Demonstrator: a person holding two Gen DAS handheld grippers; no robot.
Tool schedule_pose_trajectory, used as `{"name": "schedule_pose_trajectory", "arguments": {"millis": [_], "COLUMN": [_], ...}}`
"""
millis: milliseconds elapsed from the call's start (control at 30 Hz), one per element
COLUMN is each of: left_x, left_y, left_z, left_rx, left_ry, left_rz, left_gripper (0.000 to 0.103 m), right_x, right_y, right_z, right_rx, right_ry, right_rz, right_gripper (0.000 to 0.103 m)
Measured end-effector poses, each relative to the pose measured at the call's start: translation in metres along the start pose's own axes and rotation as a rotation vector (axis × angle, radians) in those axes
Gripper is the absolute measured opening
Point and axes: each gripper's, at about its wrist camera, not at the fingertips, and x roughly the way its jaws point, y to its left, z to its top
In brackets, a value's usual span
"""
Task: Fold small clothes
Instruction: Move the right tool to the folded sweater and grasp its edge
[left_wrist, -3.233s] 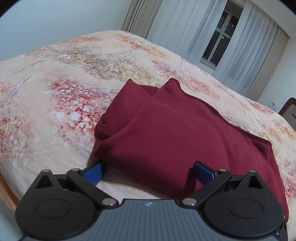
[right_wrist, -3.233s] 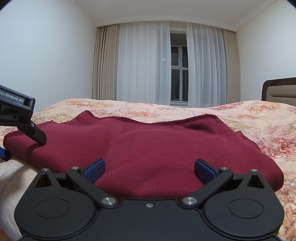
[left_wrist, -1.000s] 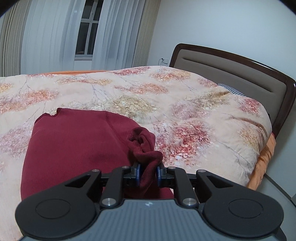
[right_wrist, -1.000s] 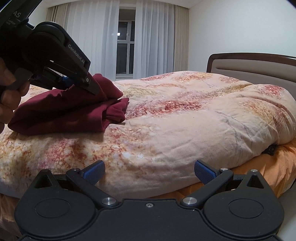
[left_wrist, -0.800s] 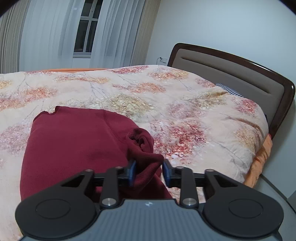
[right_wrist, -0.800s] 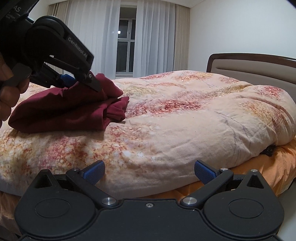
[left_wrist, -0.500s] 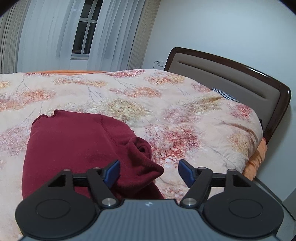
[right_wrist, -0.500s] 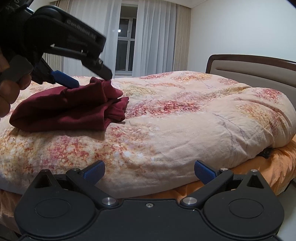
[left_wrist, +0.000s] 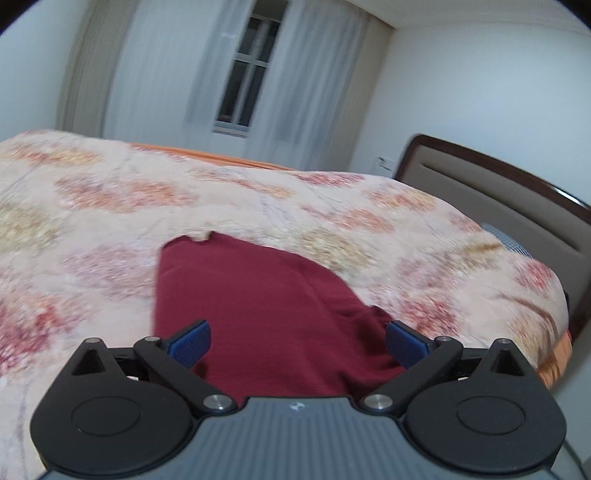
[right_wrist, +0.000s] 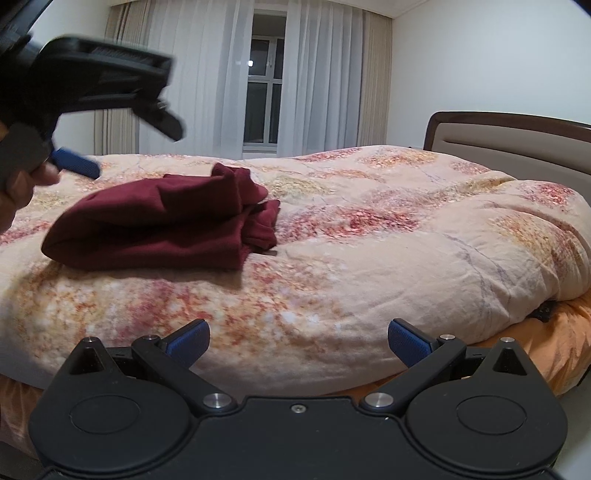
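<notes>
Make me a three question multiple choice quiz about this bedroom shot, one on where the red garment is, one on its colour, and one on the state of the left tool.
1. Where does the maroon garment lie?
A. on the floral duvet
B. on the floor
C. over the headboard

2. What colour is the garment?
A. navy
B. maroon
C. white

3. How does the left tool stand?
A. clamped on the cloth
B. open, jaws opening, off the cloth
C. shut on nothing

Key:
1 A: the right wrist view shows it folded on the floral duvet, apart from the headboard.
2 B: it reads dark red in both views.
3 B: its blue pads stand far apart, and the right wrist view shows it lifted above the garment.
</notes>
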Motion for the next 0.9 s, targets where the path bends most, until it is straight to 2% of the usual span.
{"name": "schedule_pose_trajectory", "arguments": {"millis": [133,300,500,533,567,600,667,700,767,833,900], "left_x": [-0.008,-0.008,-0.007,-0.008,-0.009,-0.009,-0.011,-0.011,-0.012,-0.013,-0.014], "left_y": [0.04,0.081,0.095,0.095,0.094,0.095,0.096,0.097,0.098,0.099,0.1], "left_z": [-0.007,-0.017,-0.03,-0.031,-0.031,-0.031,-0.03,-0.03,-0.03,-0.03,-0.029], "left_rx": [-0.114,-0.199,-0.222,-0.214,-0.207,-0.205,-0.214,-0.219,-0.223,-0.227,-0.231], "left_ry": [-0.012,0.039,0.075,0.074,0.075,0.076,0.077,0.077,0.077,0.075,0.075], "left_rz": [0.091,0.159,0.151,0.149,0.146,0.145,0.144,0.142,0.14,0.14,0.137], "left_gripper": [0.103,0.103,0.103,0.103,0.103,0.103,0.103,0.103,0.103,0.103,0.103], "right_x": [-0.001,0.007,0.034,0.039,0.043,0.047,0.054,0.055,0.055,0.053,0.05], "right_y": [0.0,-0.005,-0.002,-0.001,0.001,0.002,0.005,0.004,0.006,0.006,0.002], "right_z": [0.013,0.042,0.081,0.085,0.088,0.089,0.089,0.088,0.082,0.077,0.07], "right_rx": [0.048,0.171,0.32,0.342,0.359,0.374,0.404,0.417,0.421,0.413,0.437], "right_ry": [-0.048,-0.101,-0.111,-0.104,-0.096,-0.08,-0.042,-0.03,-0.016,-0.016,-0.015], "right_rz": [0.039,0.093,0.153,0.155,0.156,0.152,0.155,0.166,0.173,0.174,0.185], "right_gripper": [0.103,0.103,0.102,0.099,0.089,0.084,0.064,0.057,0.029,0.019,0.015]}}
